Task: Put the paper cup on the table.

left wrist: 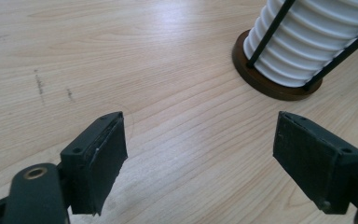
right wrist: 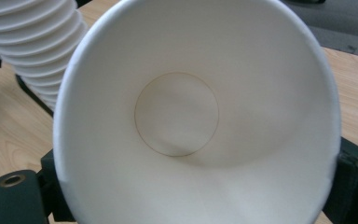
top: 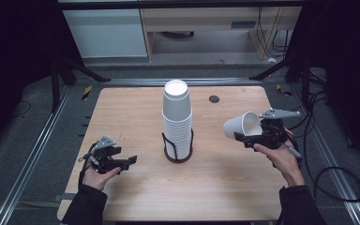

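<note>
Left claw (top: 132,161): rests low over the near-left part of the desk (top: 136,108), jaws wide apart, nothing between them; in the left gripper view bare wood lies between the jaws.

Cup stack (top: 177,123): white paper cups nested upside down in a tall column, standing in a dark wire holder (top: 178,149) on a round base at the desk's centre. The column looks complete but for one cup; the topmost sits a little askew.

Single paper cup (top: 241,125): held off the desk at the right, well apart from the stack, tipped on its side with its mouth toward the holding hand.

Right claw (top: 248,137): clamped on that cup at its rim; the right gripper view looks straight into the cup, stack rims at upper left.

Progress, as judged: one cup in hand, not yet joined to or set away from the stack; its placing is left.

Surroundings: small dark grommet (top: 214,99) at far right of the desk; cables on the floor at right. Nothing lies between cup and stack.
</note>
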Action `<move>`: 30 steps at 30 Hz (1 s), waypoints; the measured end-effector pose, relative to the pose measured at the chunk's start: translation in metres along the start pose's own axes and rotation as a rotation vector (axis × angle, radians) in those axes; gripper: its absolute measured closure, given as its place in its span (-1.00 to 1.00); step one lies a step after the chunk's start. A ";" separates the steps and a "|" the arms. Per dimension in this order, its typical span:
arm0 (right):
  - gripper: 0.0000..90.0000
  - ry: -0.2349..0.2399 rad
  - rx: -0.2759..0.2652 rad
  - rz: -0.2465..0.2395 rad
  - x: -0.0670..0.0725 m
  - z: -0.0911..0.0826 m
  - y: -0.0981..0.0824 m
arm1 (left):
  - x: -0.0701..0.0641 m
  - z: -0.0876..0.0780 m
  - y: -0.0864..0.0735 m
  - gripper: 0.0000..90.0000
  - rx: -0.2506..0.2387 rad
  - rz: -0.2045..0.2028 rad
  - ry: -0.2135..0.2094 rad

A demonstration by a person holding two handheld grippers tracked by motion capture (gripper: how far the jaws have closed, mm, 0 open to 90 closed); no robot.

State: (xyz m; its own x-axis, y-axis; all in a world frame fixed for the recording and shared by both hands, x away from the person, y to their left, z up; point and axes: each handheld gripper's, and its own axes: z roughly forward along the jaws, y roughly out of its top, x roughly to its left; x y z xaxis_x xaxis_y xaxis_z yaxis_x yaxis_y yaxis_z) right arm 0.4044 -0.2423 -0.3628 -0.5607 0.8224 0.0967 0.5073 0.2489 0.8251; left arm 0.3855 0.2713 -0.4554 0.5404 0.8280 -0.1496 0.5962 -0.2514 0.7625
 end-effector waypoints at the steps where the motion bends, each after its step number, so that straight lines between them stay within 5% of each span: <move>1: -0.76 -0.010 0.013 0.003 -0.003 0.002 0.000 | 0.001 0.000 0.000 -0.63 0.004 -0.001 0.006; 7: -0.76 -0.056 0.047 0.025 -0.018 0.008 0.005 | 0.010 -0.001 -0.002 -0.63 0.009 -0.035 0.042; 24: -0.76 -0.132 0.139 0.037 -0.041 0.015 0.020 | 0.013 -0.011 0.001 -0.63 -0.005 -0.022 0.087; 30: -0.76 -0.162 0.212 0.050 -0.049 0.027 0.021 | 0.012 -0.015 0.003 -0.63 -0.015 -0.017 0.090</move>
State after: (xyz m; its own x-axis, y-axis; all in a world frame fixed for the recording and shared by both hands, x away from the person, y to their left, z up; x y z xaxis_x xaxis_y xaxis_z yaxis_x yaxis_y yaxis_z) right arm 0.4606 -0.2632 -0.3652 -0.4281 0.9032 0.0301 0.6668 0.2932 0.6852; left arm 0.3853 0.2882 -0.4452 0.4741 0.8741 -0.1056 0.5955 -0.2300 0.7697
